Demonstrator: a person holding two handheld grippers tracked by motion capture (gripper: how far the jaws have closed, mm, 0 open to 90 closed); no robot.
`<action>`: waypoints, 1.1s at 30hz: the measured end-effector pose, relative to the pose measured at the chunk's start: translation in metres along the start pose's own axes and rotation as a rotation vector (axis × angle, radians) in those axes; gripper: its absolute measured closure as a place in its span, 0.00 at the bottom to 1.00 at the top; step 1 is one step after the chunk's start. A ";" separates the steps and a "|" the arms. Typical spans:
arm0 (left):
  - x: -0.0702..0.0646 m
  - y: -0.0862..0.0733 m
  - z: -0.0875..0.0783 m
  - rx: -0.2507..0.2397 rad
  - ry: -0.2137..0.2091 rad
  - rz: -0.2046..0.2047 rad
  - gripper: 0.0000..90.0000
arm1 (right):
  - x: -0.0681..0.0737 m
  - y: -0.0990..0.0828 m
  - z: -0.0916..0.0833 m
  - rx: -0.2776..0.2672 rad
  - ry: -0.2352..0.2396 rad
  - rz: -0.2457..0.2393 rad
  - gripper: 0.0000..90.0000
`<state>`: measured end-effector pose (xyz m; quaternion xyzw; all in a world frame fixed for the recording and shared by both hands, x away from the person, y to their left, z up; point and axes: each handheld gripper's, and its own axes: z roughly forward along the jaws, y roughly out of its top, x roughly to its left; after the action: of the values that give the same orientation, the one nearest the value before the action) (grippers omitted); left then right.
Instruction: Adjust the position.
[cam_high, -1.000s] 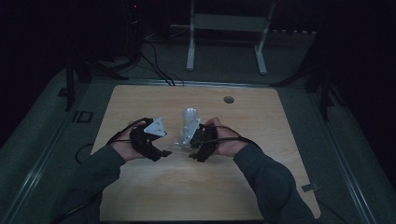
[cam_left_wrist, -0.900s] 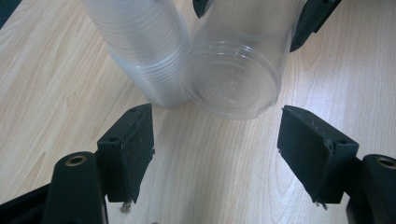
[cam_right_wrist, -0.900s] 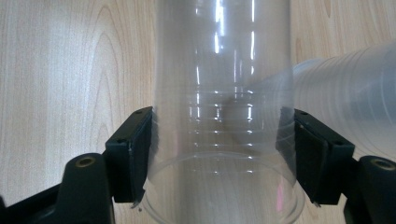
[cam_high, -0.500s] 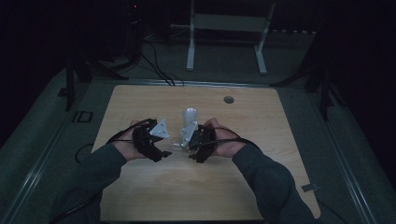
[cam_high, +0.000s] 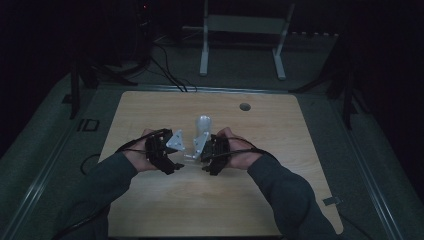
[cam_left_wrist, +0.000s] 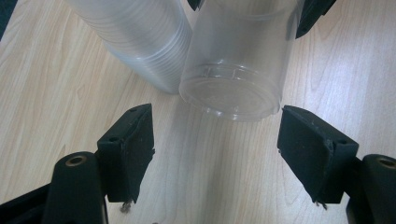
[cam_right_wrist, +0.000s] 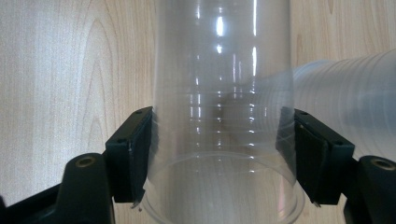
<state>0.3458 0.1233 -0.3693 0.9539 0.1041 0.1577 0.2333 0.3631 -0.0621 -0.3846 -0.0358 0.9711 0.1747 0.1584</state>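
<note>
My right gripper (cam_right_wrist: 224, 158) is shut on a clear plastic cup (cam_right_wrist: 224, 93), its pads pressing both sides of the wall near the rim. In the high view the right gripper (cam_high: 204, 159) holds this cup (cam_high: 191, 156) just above the table, its base turned toward the left gripper (cam_high: 178, 163). In the left gripper view, the left gripper (cam_left_wrist: 215, 144) stands open, and the cup's base (cam_left_wrist: 233, 93) lies just beyond its pads, touching neither. A stack of clear cups (cam_high: 202, 125) lies on its side behind the hands.
The light wooden table (cam_high: 280, 190) has a small round hole (cam_high: 244, 106) at the back. The stack of cups (cam_left_wrist: 135, 37) lies close beside the held cup. A white stand (cam_high: 242, 25) and cables lie on the floor beyond the table.
The left hand has edged slightly to the right, toward the held cup. The right hand and the cup have stayed in place.
</note>
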 end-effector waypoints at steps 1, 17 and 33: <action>0.000 0.000 0.000 0.002 -0.002 0.002 0.30 | 0.000 0.000 0.000 0.000 0.002 -0.001 0.33; 0.003 0.007 0.006 0.009 -0.046 -0.001 0.30 | 0.003 0.003 0.003 0.011 -0.015 -0.025 0.33; 0.008 0.011 0.018 -0.003 -0.108 -0.034 0.31 | 0.006 0.006 0.001 0.000 -0.039 -0.027 0.34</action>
<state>0.3608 0.1087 -0.3774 0.9586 0.1075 0.1021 0.2430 0.3570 -0.0564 -0.3855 -0.0457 0.9673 0.1733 0.1795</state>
